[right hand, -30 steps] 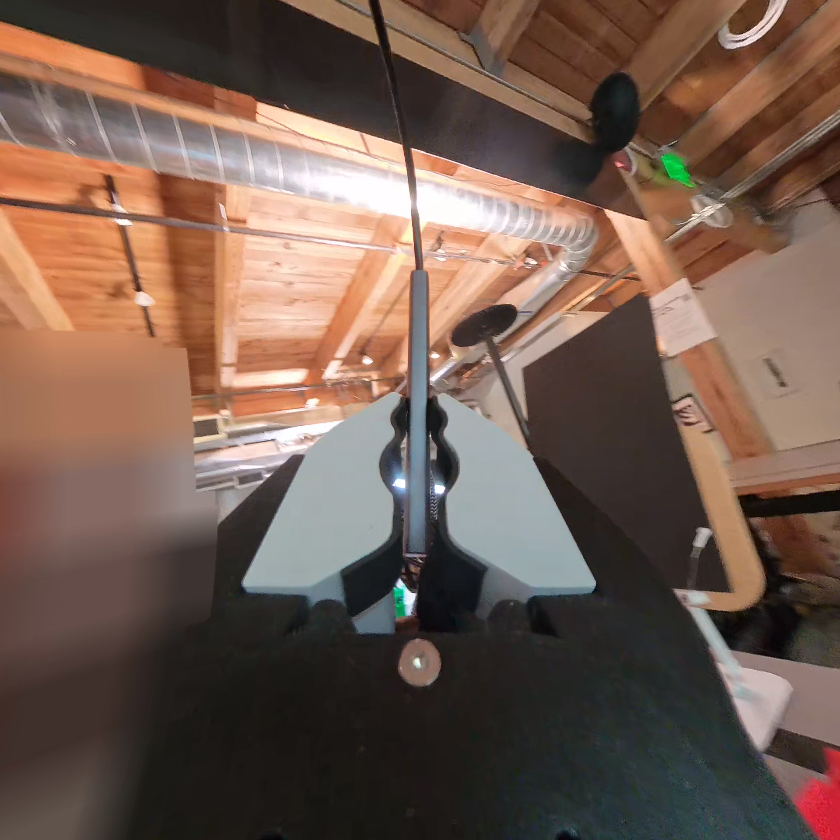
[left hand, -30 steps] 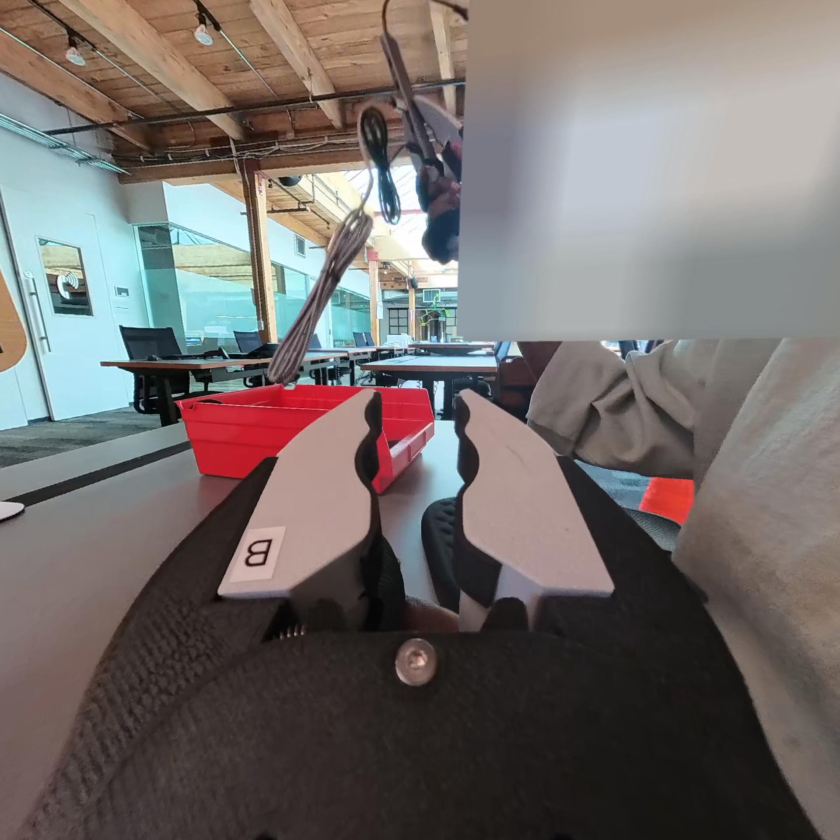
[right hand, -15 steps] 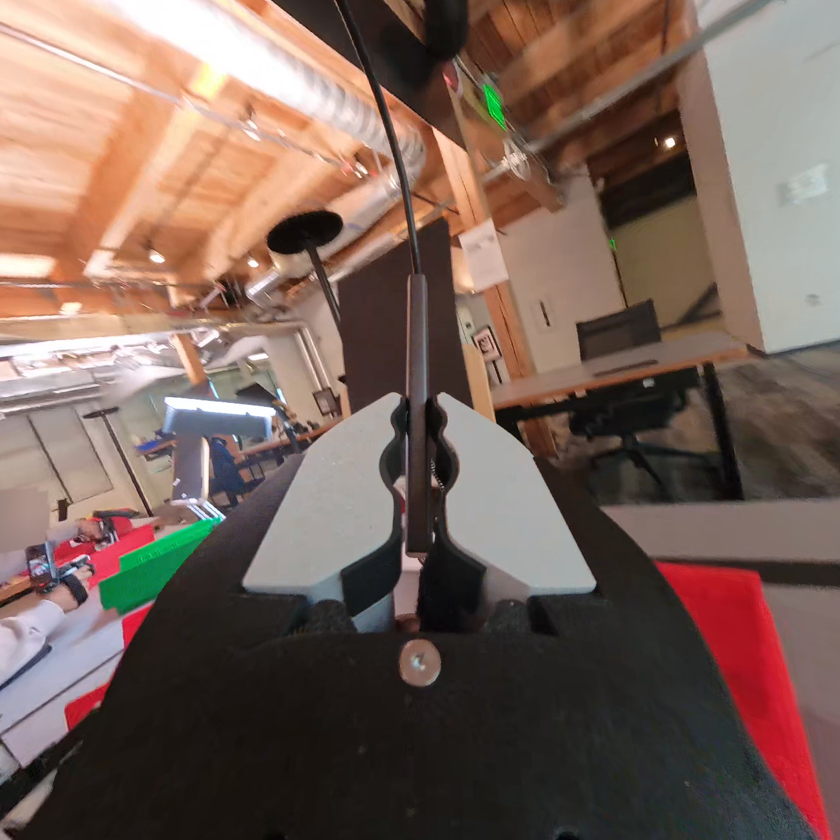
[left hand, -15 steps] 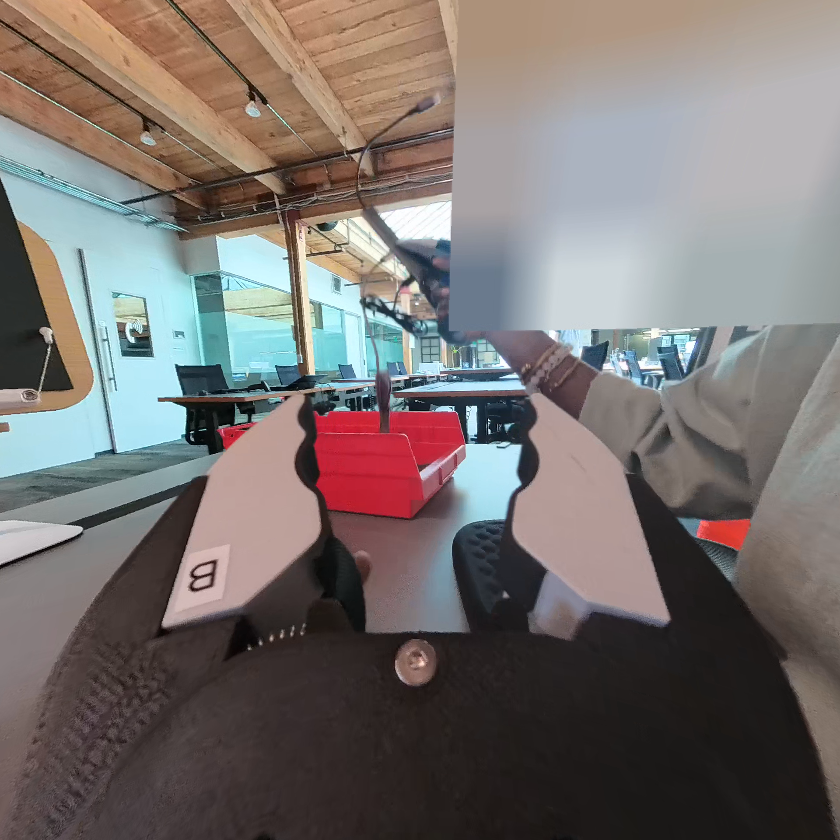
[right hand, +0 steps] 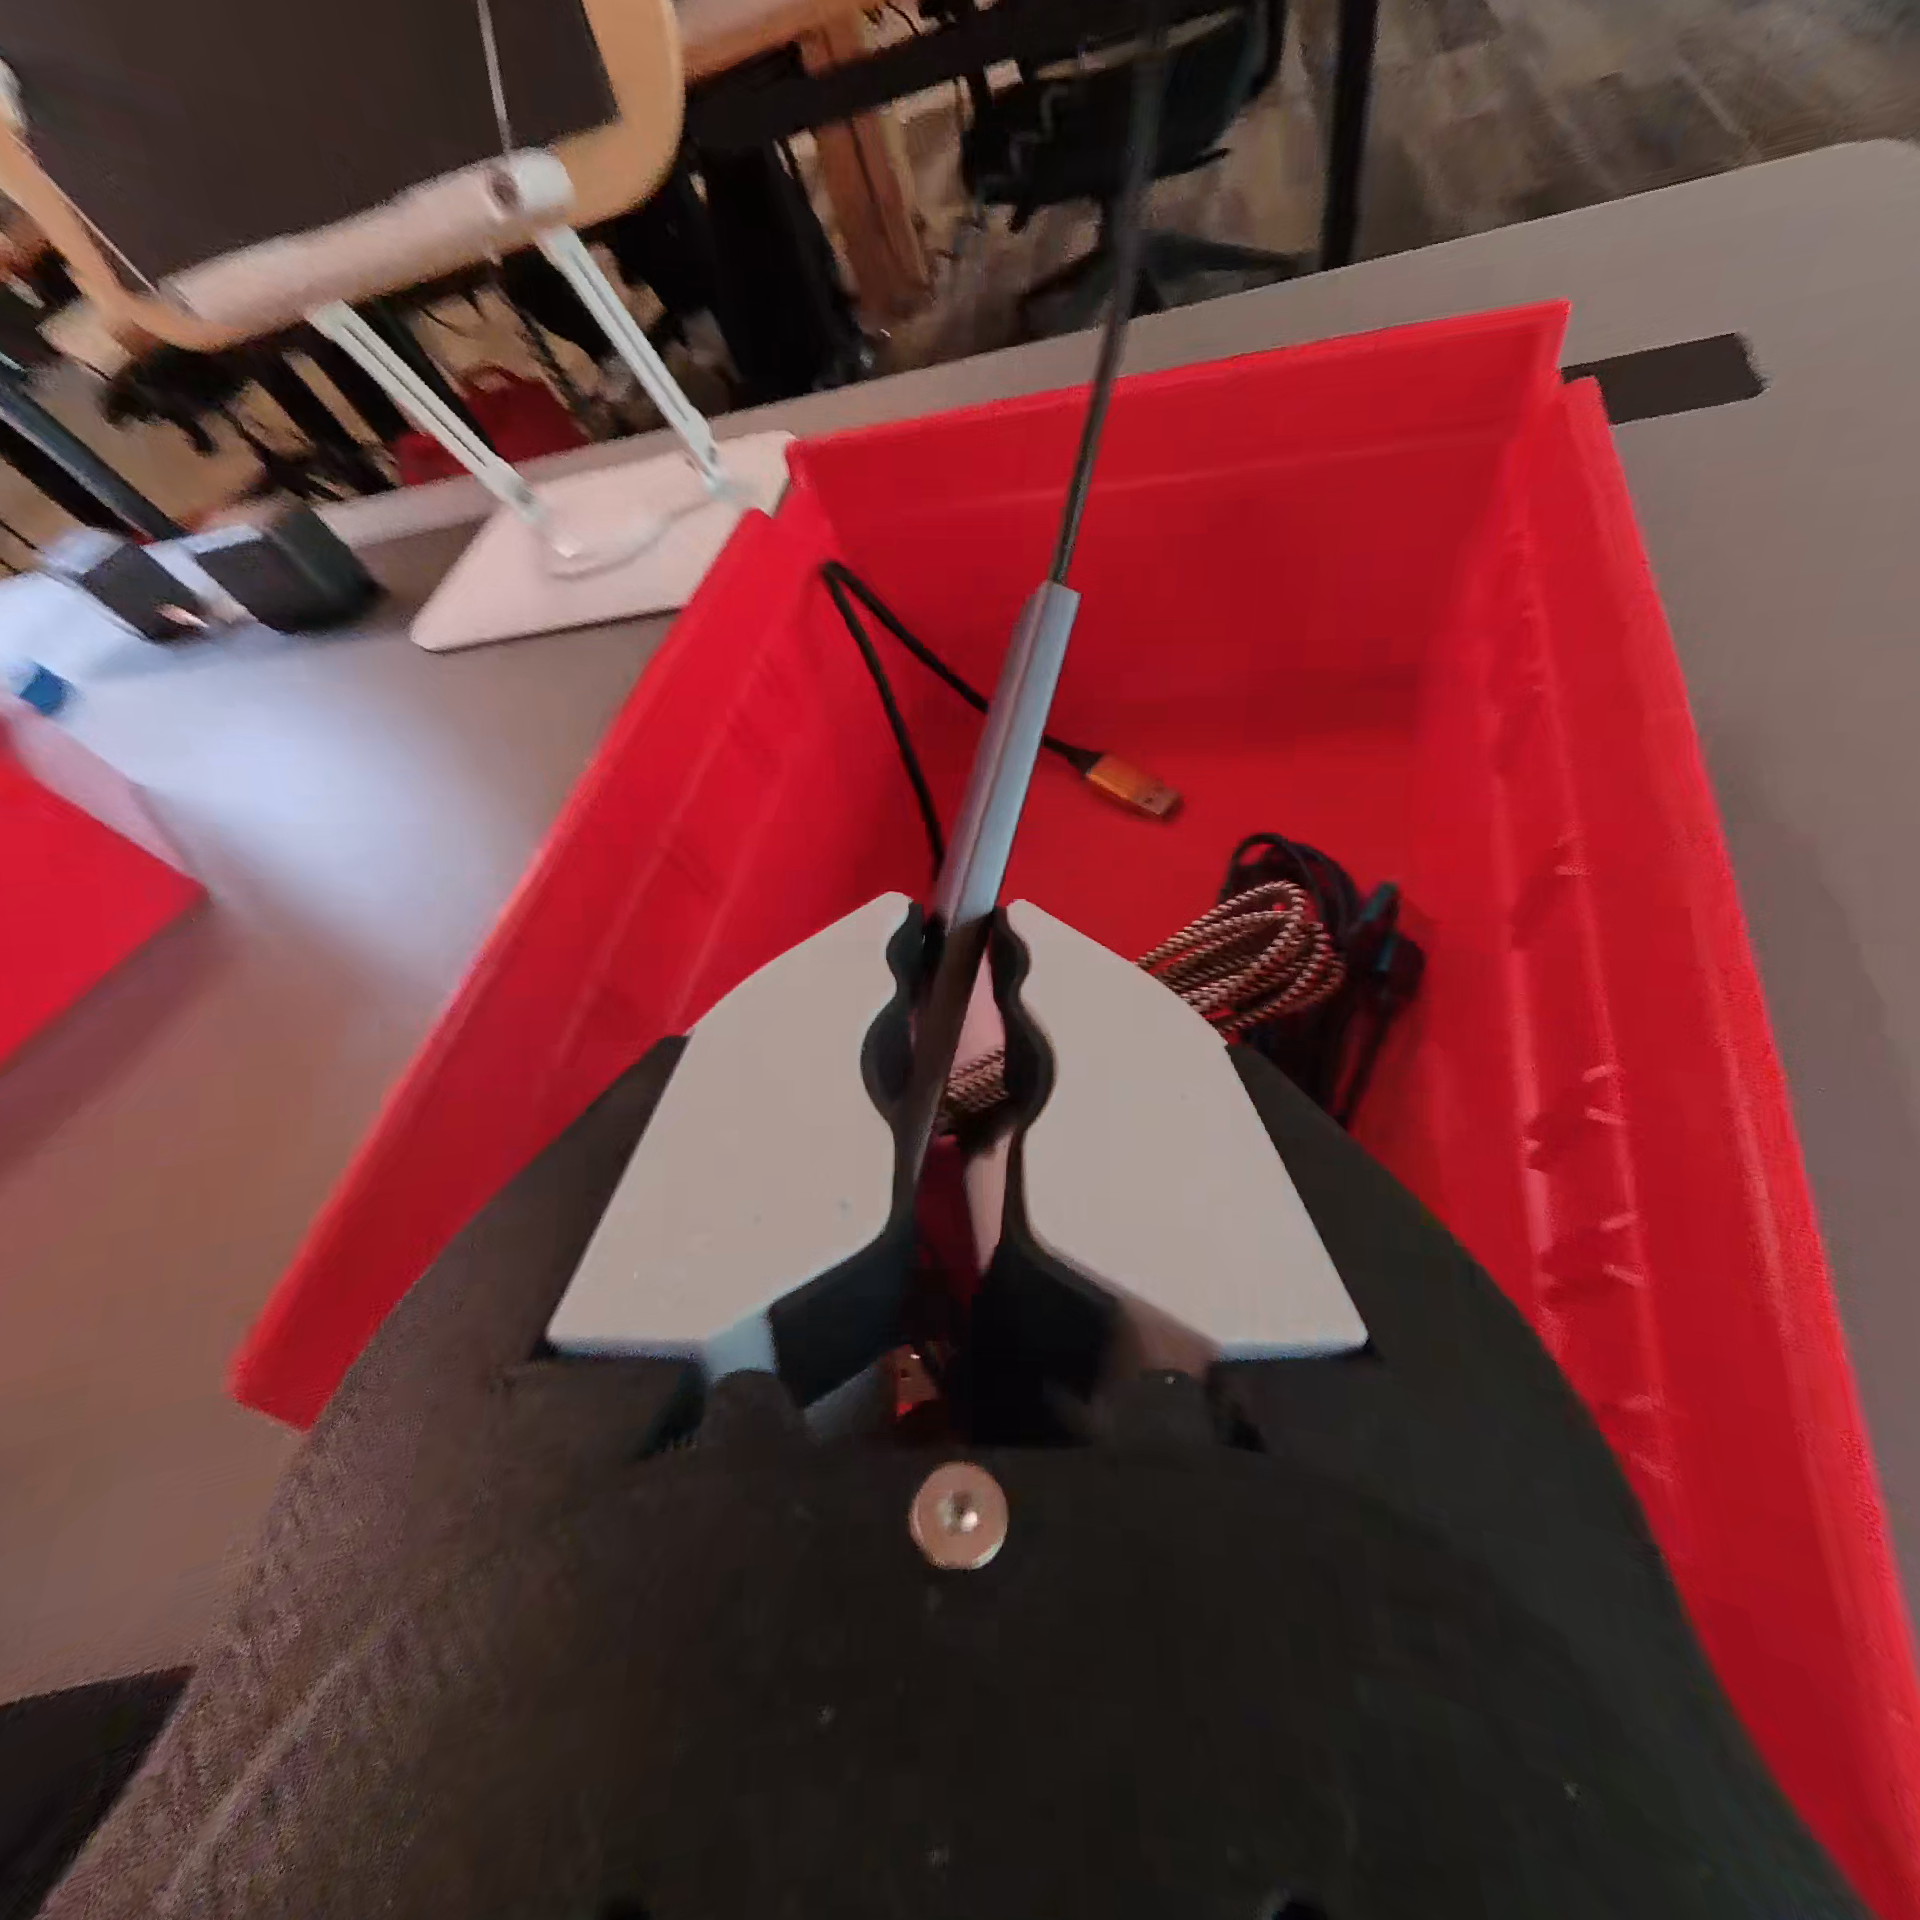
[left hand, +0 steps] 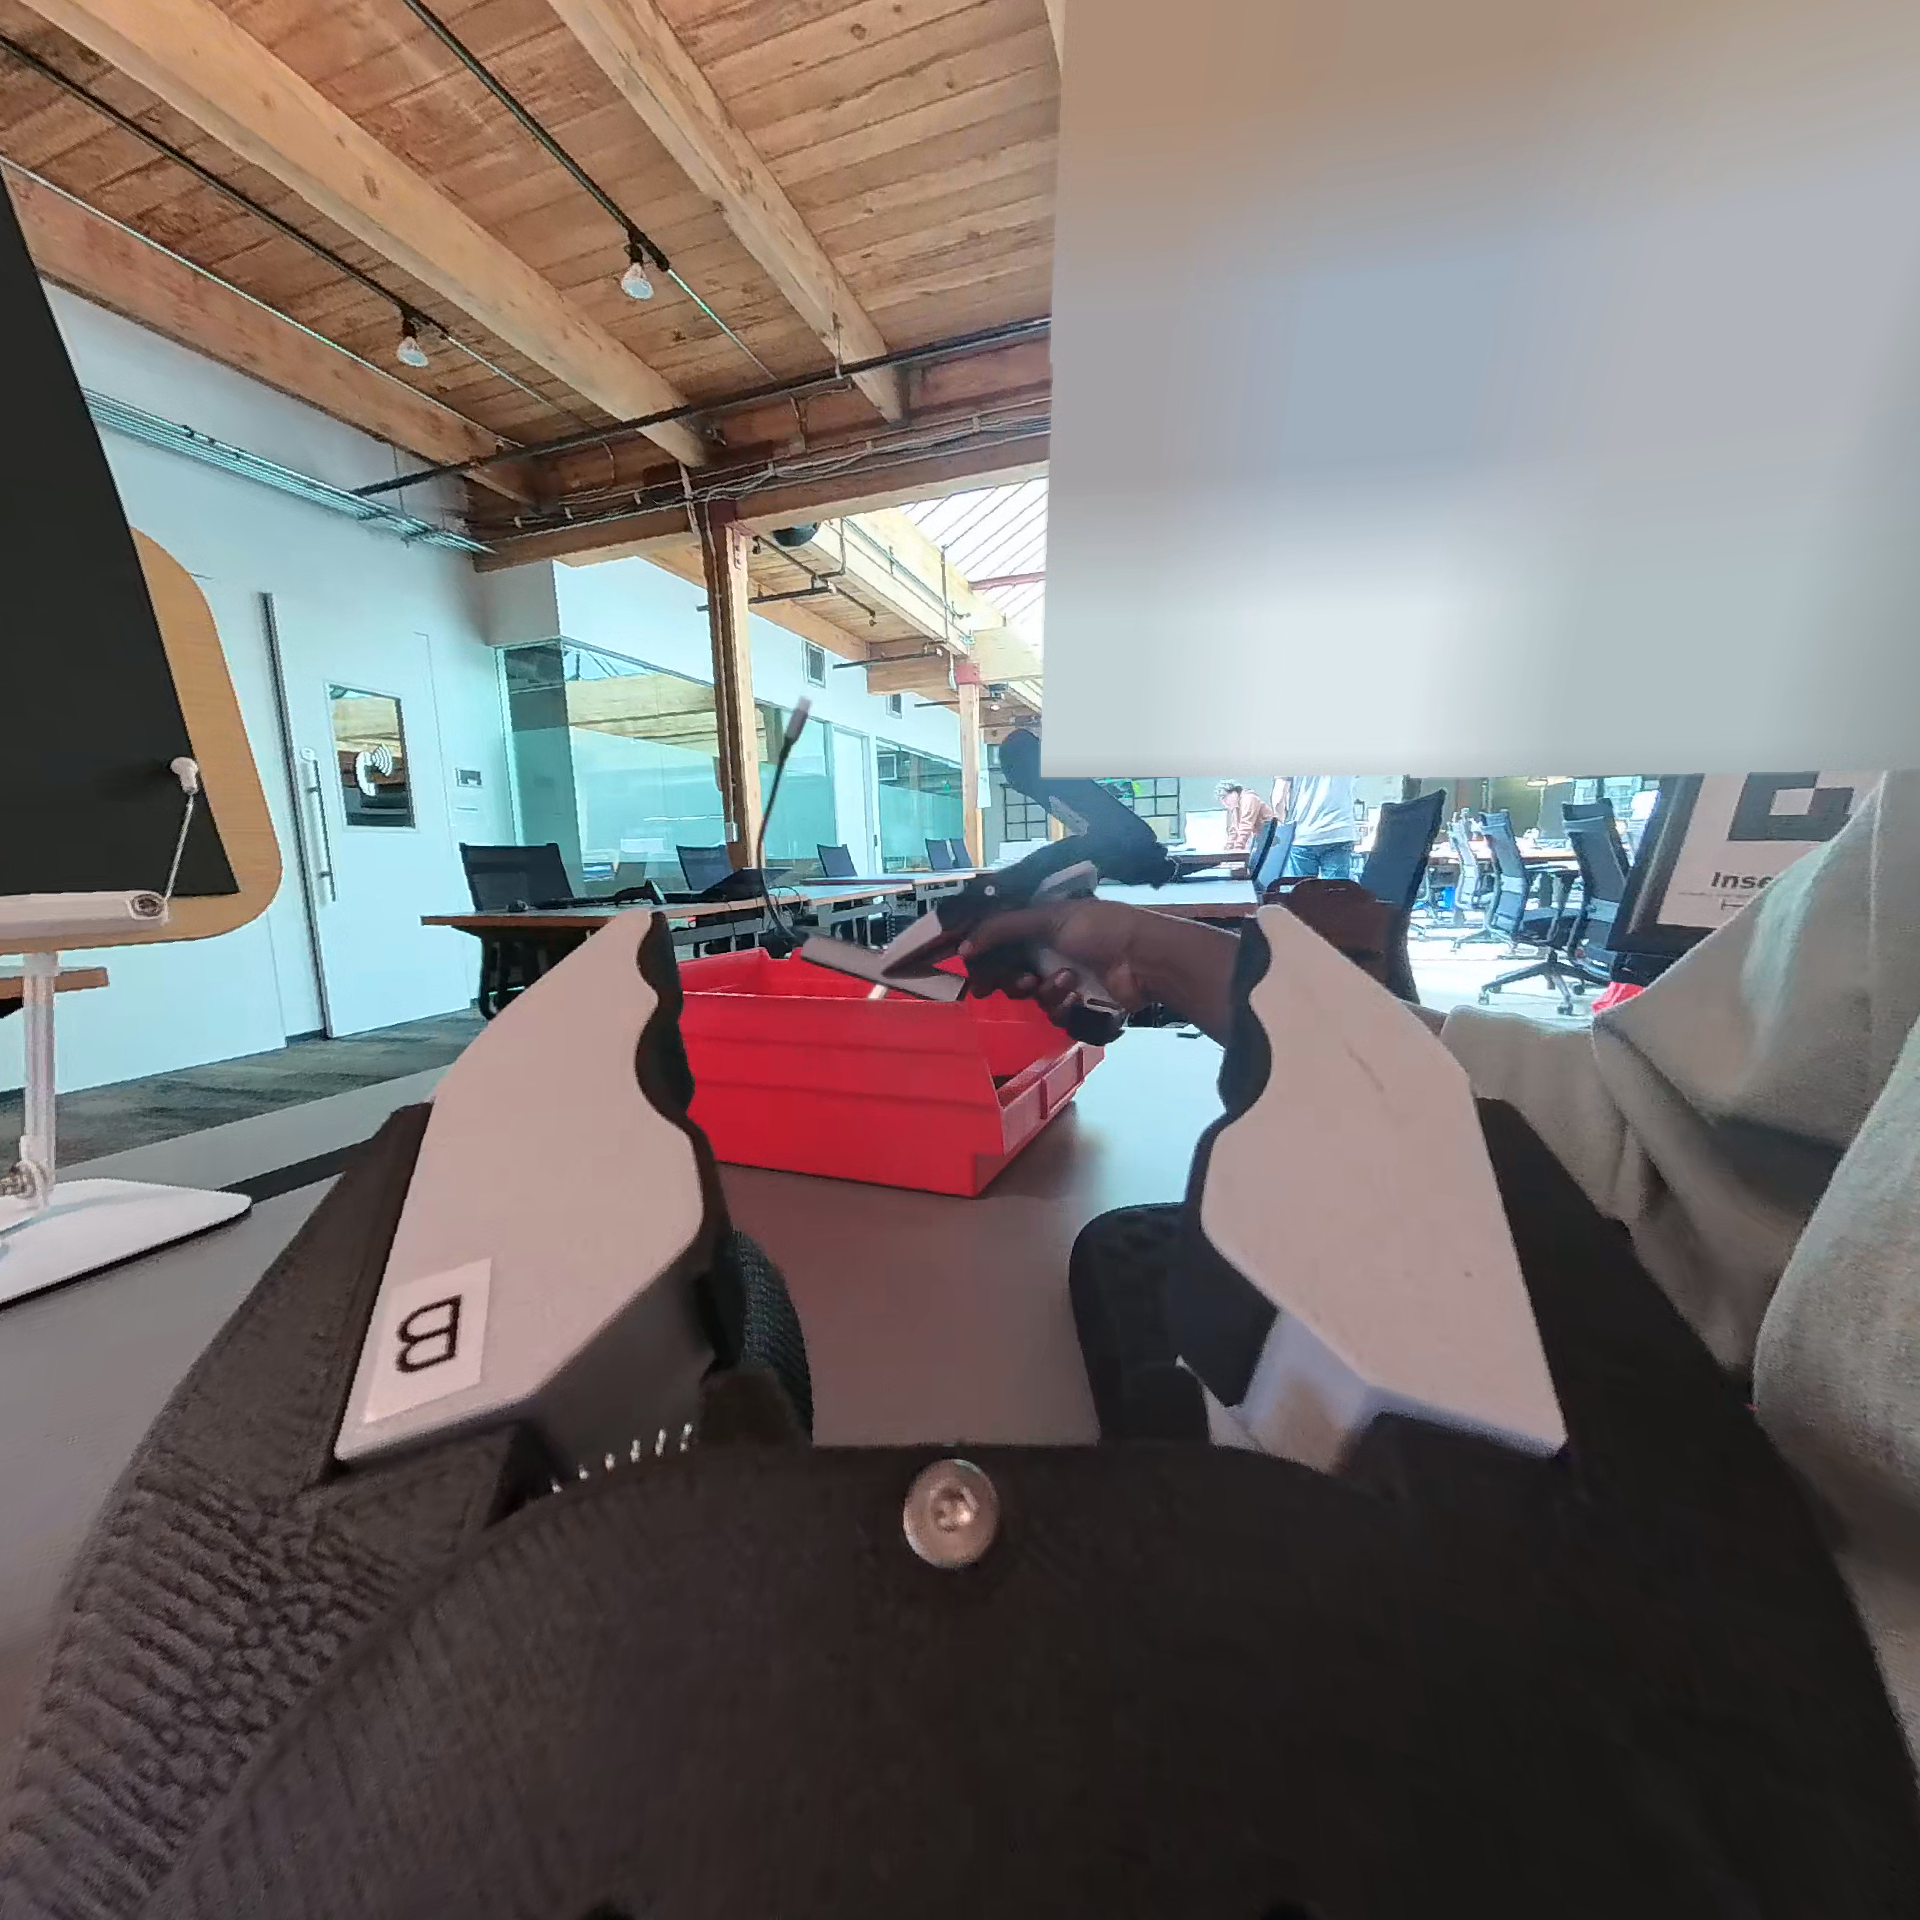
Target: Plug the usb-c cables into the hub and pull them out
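My right gripper (right hand: 956, 925) is shut on a slim grey hub (right hand: 1013, 727) and holds it tilted down over the open red bin (right hand: 1558, 831). The hub's black lead (right hand: 1101, 343) runs up and out of view. In the bin lie a black cable with an orange plug (right hand: 1127, 790) and a coiled red-and-white braided cable (right hand: 1247, 956) beside a black cable bundle (right hand: 1351, 935). My left gripper (left hand: 951, 935) is wide open and empty, low over the table in front of the red bin (left hand: 862, 1081). In the left wrist view the right gripper (left hand: 935, 940) hangs over the bin.
A white lamp stand has its base (right hand: 592, 561) on the grey table (right hand: 312, 935) left of the bin; it also shows in the left wrist view (left hand: 94, 1226). Another red bin (right hand: 62, 883) sits far left. The person's sleeve (left hand: 1662, 1091) fills the right side. The gap from one gripper's tips to the other's is roughly 35 cm.
My right gripper swung from pointing at the ceiling down into the red bin, still holding the hub. The braided cable that hung above the bin now lies in it. My left gripper opened wider.
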`<action>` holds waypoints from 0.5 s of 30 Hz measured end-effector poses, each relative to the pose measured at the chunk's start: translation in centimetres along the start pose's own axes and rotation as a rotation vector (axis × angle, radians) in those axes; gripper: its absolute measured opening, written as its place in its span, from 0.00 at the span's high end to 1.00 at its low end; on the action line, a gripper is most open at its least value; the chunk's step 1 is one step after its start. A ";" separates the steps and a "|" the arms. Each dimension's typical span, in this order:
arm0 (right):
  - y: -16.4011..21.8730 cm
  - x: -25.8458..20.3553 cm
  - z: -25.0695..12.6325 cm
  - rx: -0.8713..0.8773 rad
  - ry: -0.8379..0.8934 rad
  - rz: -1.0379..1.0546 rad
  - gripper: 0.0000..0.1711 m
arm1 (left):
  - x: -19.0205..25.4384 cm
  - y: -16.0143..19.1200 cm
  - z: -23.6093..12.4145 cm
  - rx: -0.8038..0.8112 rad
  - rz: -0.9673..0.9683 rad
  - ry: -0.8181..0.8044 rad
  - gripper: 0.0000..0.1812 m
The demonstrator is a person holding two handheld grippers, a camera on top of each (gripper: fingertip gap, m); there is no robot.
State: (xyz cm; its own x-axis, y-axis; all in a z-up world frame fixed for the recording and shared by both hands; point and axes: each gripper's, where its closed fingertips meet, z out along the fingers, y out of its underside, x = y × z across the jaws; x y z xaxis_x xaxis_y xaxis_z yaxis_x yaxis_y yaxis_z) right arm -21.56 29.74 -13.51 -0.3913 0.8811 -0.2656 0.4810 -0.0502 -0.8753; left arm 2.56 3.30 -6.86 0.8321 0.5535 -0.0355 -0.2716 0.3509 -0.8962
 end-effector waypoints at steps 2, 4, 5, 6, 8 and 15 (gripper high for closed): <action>0.5 0.9 0.1 -0.053 0.086 -0.085 0.92 | -0.2 0.0 0.0 0.001 -0.006 -0.009 0.45; 1.3 2.4 0.1 -0.141 0.217 -0.221 0.89 | -0.4 0.0 0.0 0.004 -0.015 -0.020 0.45; 1.8 2.9 0.0 -0.185 0.274 -0.302 0.86 | -0.5 -0.1 -0.1 0.007 -0.018 -0.025 0.45; 2.1 3.1 -0.1 -0.217 0.318 -0.368 0.81 | -0.6 -0.1 -0.1 0.009 -0.017 -0.032 0.44; 2.0 3.0 -0.5 -0.213 0.385 -0.433 0.69 | -0.9 -0.1 -0.1 0.007 0.003 -0.055 0.44; -2.0 -2.5 -4.4 0.160 0.292 -0.316 0.37 | -1.7 0.4 0.2 -0.050 0.088 -0.148 0.27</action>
State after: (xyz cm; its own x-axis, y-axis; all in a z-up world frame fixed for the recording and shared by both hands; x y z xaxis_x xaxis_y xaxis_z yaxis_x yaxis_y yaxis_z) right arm -18.07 29.72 -9.36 -0.2501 0.9596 0.1291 0.2373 0.1901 -0.9527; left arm 0.93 2.59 -7.07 0.7249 0.6868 -0.0531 -0.3130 0.2598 -0.9135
